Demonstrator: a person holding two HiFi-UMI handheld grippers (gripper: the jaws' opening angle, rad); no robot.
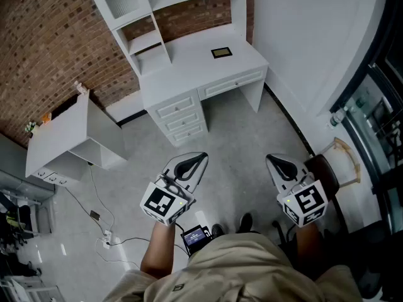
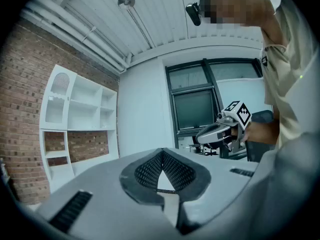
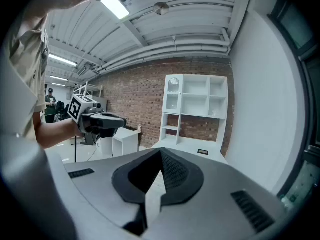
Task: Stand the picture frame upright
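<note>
The picture frame (image 1: 221,53) is small and dark and lies flat on the white desk (image 1: 189,68), far ahead of me; it also shows as a small dark patch, the frame (image 3: 202,152), in the right gripper view. My left gripper (image 1: 200,157) and right gripper (image 1: 271,158) hang side by side over the grey floor, well short of the desk. Both are shut with nothing between the jaws. In their own views the left gripper (image 2: 162,155) and the right gripper (image 3: 161,154) show their dark pads meeting at the tip. Each also sees the other: the right gripper (image 2: 222,131), the left gripper (image 3: 97,120).
A white hutch with shelves (image 1: 135,5) rises at the desk's back, with drawers (image 1: 182,118) below. A low white cabinet (image 1: 69,137) stands at the left. Cables and a power strip (image 1: 104,234) lie on the floor. A dark chair (image 1: 324,172) stands by the right wall.
</note>
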